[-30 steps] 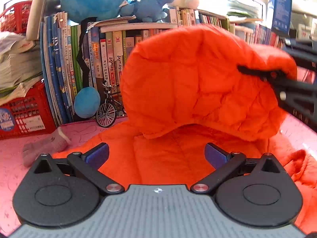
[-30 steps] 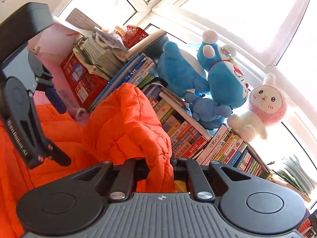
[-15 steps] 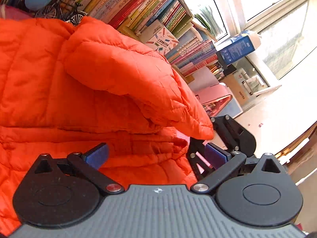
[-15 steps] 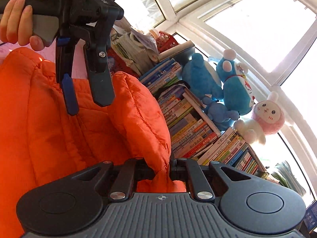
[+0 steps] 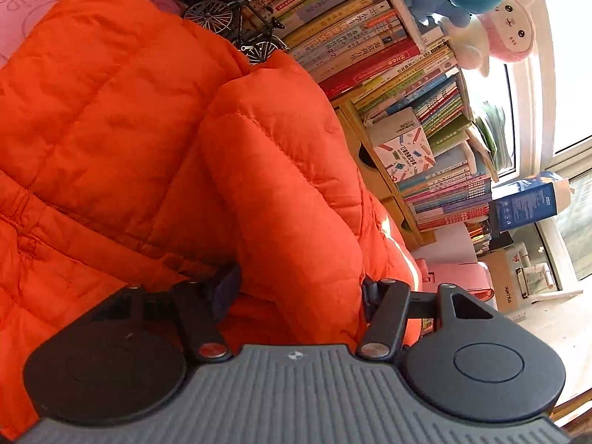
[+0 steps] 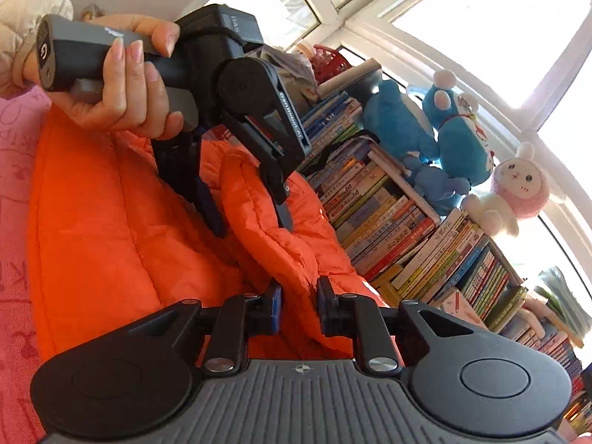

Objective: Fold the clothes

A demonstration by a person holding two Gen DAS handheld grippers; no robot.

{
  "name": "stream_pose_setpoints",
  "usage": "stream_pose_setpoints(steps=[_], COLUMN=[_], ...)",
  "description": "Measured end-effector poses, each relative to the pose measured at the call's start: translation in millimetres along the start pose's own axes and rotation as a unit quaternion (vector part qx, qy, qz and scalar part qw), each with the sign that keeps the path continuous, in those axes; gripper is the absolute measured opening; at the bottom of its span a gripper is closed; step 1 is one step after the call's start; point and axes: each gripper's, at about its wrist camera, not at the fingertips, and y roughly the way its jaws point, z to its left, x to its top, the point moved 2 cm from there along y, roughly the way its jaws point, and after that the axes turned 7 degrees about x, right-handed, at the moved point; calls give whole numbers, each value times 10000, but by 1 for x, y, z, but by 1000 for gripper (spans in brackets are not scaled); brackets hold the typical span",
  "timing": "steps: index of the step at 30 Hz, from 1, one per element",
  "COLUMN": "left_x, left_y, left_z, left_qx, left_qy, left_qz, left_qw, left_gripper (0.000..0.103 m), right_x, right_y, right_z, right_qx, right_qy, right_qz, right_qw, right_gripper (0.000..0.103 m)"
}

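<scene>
An orange puffer jacket [image 5: 111, 118] lies on a pink surface, with a raised fold of it [image 5: 288, 192] standing up in the middle. My left gripper [image 5: 296, 288] straddles this fold with its jaws wide apart around the fabric; from the right wrist view the left gripper [image 6: 251, 222] comes down over the fold from above, held by a hand. My right gripper [image 6: 298, 310] has its jaws close together on the near end of the same fold [image 6: 296, 251].
A pink tablecloth [image 6: 14, 296] lies under the jacket. Behind stand rows of books [image 5: 388, 55], a toy bicycle [image 5: 236, 26], blue plush toys [image 6: 455, 140] and a pink rabbit [image 6: 518, 185] by the window.
My left gripper has come down over the raised fold, which now sits between its open jaws. My right gripper keeps its hold on the fold and has lowered it toward the jacket.
</scene>
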Motion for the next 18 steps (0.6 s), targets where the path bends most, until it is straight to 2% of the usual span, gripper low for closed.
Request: stream_pose_setpoints(steps=[1, 2, 3, 4, 5, 7, 9, 10, 11, 13, 14, 16, 17, 18], left_x=[1, 3, 4, 6, 8, 12, 15, 17, 19, 24, 28, 36, 40, 44], left_y=[-1, -1, -1, 0, 1, 2, 3, 3, 3, 3, 3, 2, 0, -2], left_z=[2, 4, 6, 8, 9, 10, 9, 7, 4, -3, -9, -20, -25, -30], left_qx=[-19, -60, -131, -209, -264, -348, -387, -385, -382, -400, -417, -445, -456, -465], left_qy=[-31, -83, -186, -301, -397, -533, -573, -548, -516, -462, -419, -322, -259, -192], left_qz=[12, 33, 65, 99, 114, 130, 127, 109, 88, 39, 7, -56, -116, -182], left_qw=[10000, 9999, 9997, 9993, 9988, 9979, 9975, 9977, 9979, 9981, 9982, 9985, 9986, 9986], left_gripper=[51, 51, 51, 51, 51, 51, 51, 51, 50, 47, 47, 47, 47, 45], right_x=[0, -3, -8, -16, -28, -50, -71, -77, -76, -76, -77, -79, -77, -73], right_y=[-3, -8, -13, -14, -12, -7, 3, 10, 21, 46, 64, 102, 116, 121], right_z=[-10, -25, -44, -63, -80, -114, -136, -144, -151, -165, -168, -171, -173, -177], right_qx=[155, 451, 783, 1108, 1355, 1786, 1839, 1771, 1701, 1580, 1640, 1696, 1673, 1646], right_qy=[544, 1320, 2208, 3068, 3863, 5317, 6266, 6571, 6722, 7010, 7118, 7406, 7494, 7456], right_qz=[31, 24, -13, -50, -107, -230, -478, -572, -532, -420, -186, 384, 459, 384], right_qw=[9984, 9902, 9722, 9453, 9123, 8276, 7558, 7305, 7186, 6941, 6827, 6491, 6390, 6446], right_gripper=[39, 56, 68, 72, 78, 85, 93, 94, 94, 101, 103, 102, 92, 61])
